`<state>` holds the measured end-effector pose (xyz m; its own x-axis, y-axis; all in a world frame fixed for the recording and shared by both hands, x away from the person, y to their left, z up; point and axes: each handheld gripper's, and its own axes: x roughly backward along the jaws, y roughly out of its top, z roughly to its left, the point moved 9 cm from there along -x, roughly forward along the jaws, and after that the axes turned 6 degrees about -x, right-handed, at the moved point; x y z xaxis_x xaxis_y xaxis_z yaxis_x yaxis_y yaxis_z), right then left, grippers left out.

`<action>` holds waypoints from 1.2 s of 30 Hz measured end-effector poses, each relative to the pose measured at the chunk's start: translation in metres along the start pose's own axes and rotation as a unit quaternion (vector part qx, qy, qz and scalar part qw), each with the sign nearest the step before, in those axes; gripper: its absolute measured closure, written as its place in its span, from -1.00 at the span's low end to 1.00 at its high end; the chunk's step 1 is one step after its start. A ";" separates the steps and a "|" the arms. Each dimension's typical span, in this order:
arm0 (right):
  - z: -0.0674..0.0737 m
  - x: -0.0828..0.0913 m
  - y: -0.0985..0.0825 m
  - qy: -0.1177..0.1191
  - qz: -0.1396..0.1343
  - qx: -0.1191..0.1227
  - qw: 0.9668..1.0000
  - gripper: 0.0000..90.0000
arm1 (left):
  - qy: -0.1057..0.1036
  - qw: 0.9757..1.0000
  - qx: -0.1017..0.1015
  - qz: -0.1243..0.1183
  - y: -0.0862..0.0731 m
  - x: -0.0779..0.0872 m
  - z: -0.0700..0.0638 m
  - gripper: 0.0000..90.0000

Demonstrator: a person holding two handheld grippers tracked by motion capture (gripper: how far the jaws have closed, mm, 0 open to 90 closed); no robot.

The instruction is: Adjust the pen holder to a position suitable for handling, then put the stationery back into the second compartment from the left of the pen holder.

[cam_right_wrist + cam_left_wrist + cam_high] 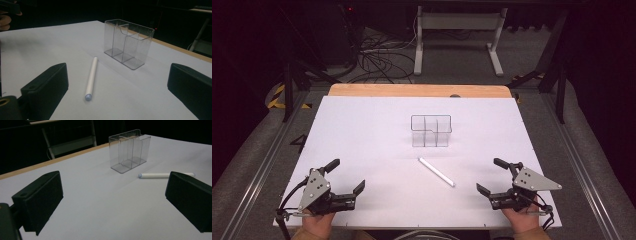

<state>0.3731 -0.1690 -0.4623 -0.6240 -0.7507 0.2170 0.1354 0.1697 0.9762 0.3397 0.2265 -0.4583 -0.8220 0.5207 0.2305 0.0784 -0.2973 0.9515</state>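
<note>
Waiting at the near edge of the white worktop, the left gripper and right gripper hold their jaws apart and empty. The white pen lies between them, just near of the clear organizer; picking it up likely comes next, calling for a reach and a grip across its barrel.

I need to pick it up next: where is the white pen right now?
The white pen lies flat on the table, just in front of the clear organizer, between the two grippers.
</note>
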 end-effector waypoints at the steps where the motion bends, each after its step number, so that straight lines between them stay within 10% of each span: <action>1: 0.000 0.000 0.000 -0.005 0.003 0.001 1.000 -0.96 | 0.000 1.000 0.001 0.000 0.000 -0.001 0.000 -0.95; 6: -0.001 0.000 0.000 -0.002 0.001 -0.005 1.000 -1.00 | -0.002 1.000 0.004 0.002 0.000 -0.002 0.001 -0.95; 14: 0.000 -0.004 0.002 -0.090 -0.003 -0.005 0.996 -1.00 | -0.006 1.000 0.003 -0.002 0.001 -0.002 -0.001 -0.95; 36: 0.006 -0.013 0.009 -0.063 0.033 -0.025 0.997 -0.74 | -0.009 1.000 0.003 0.003 -0.001 -0.002 -0.002 -0.95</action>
<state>0.3772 -0.1540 -0.4563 -0.7035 -0.6525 0.2818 0.2160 0.1814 0.9594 0.3398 0.2241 -0.4599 -0.8115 0.5327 0.2403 0.0872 -0.2961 0.9512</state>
